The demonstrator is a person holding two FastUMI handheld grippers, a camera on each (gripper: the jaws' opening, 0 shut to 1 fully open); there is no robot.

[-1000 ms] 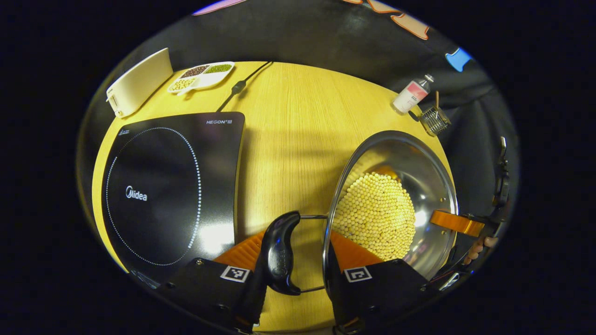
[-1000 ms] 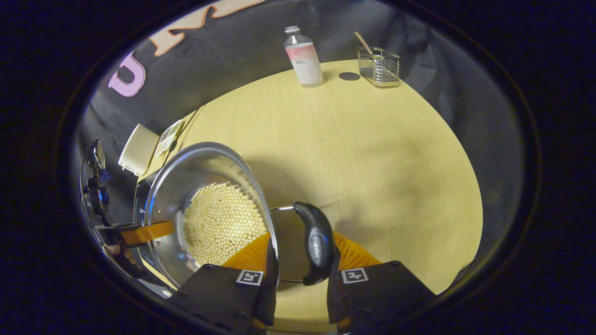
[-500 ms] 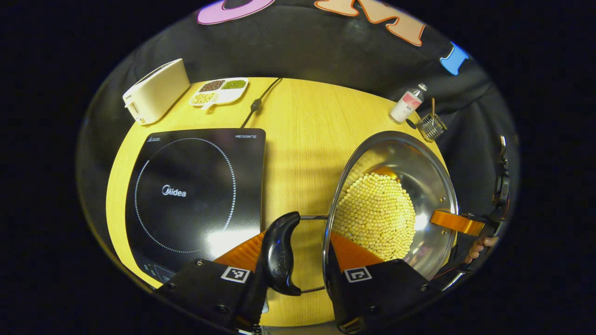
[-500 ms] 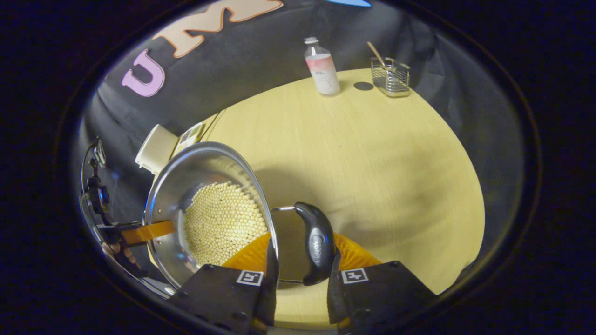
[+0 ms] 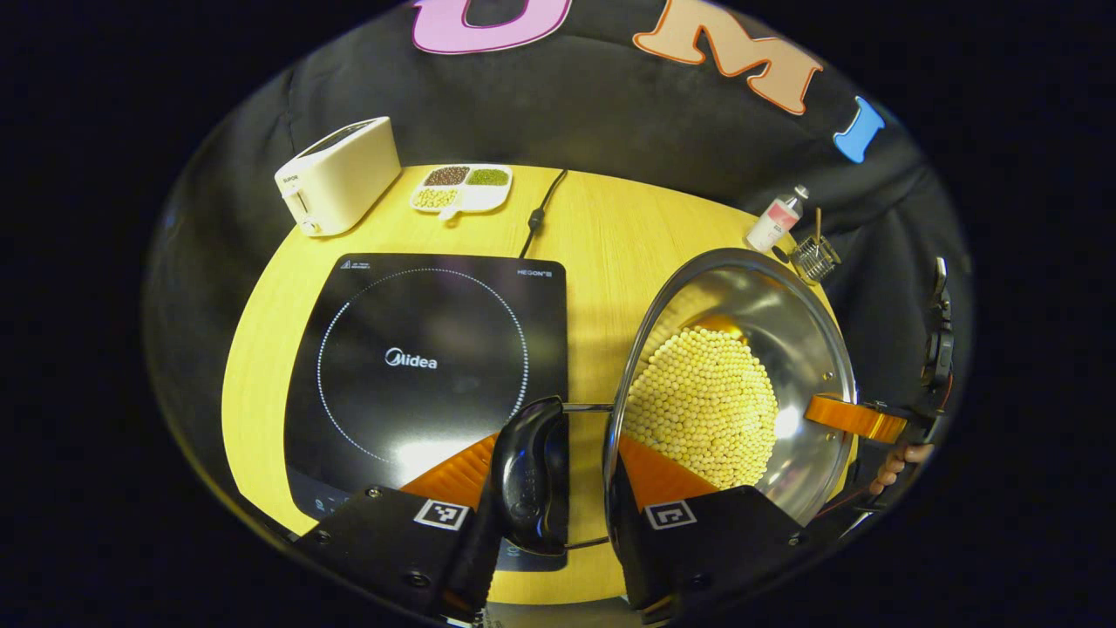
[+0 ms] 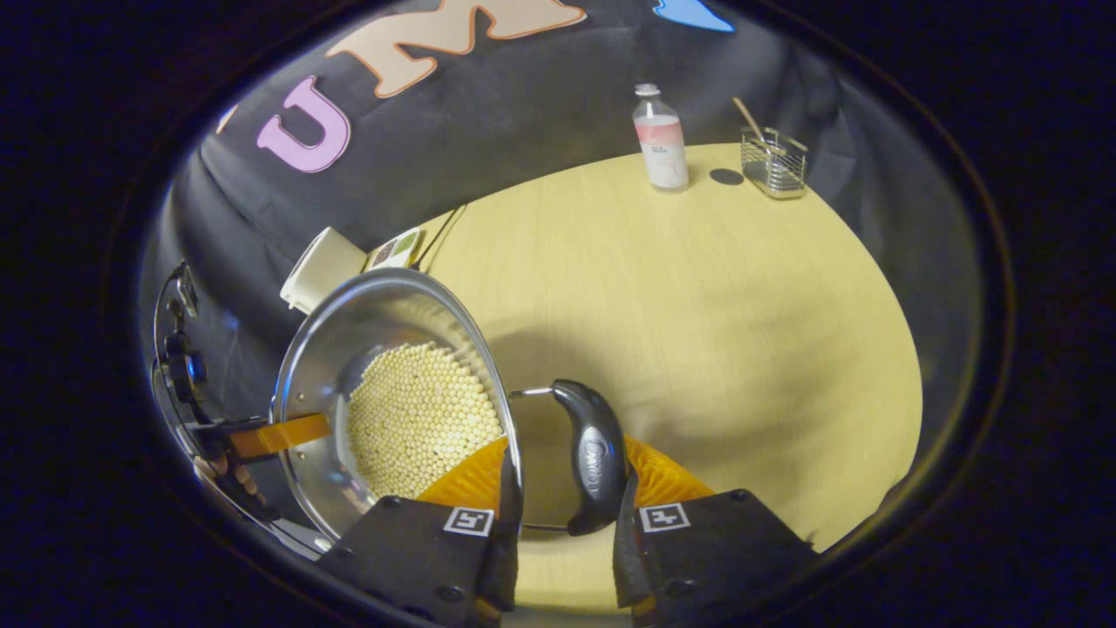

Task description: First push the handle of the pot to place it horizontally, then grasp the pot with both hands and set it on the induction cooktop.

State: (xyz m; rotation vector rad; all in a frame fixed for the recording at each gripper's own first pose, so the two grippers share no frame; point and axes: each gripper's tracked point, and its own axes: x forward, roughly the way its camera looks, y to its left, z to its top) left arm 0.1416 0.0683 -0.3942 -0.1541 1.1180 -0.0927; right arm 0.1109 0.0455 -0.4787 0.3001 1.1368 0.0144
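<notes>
A steel pot (image 5: 789, 310) holding yellow beans (image 5: 702, 406) hangs between both grippers, clear of the table. My left gripper (image 5: 554, 455) is shut on the pot's black left handle (image 5: 526, 475), with one orange finger (image 5: 656, 475) inside the rim. That handle sits over the near right corner of the black induction cooktop (image 5: 418, 358). In the right gripper view, my right gripper (image 6: 565, 469) is shut on the other black handle (image 6: 593, 458), the pot (image 6: 349, 323) to its left. The far gripper's orange finger (image 5: 853, 417) shows across the pot with a hand (image 5: 898, 460) behind it.
A cream toaster (image 5: 336, 174), a divided dish of beans (image 5: 462, 187) and the cooktop's cable (image 5: 536, 214) stand behind the cooktop. A bottle (image 6: 660, 139) and a wire basket (image 6: 773, 161) stand at the far edge of the round wooden table (image 6: 697, 305).
Both grippers have carried the pot up and leftward towards the cooktop. The left handle, over bare wood before, now overlaps the cooktop's corner. Both grips are unchanged.
</notes>
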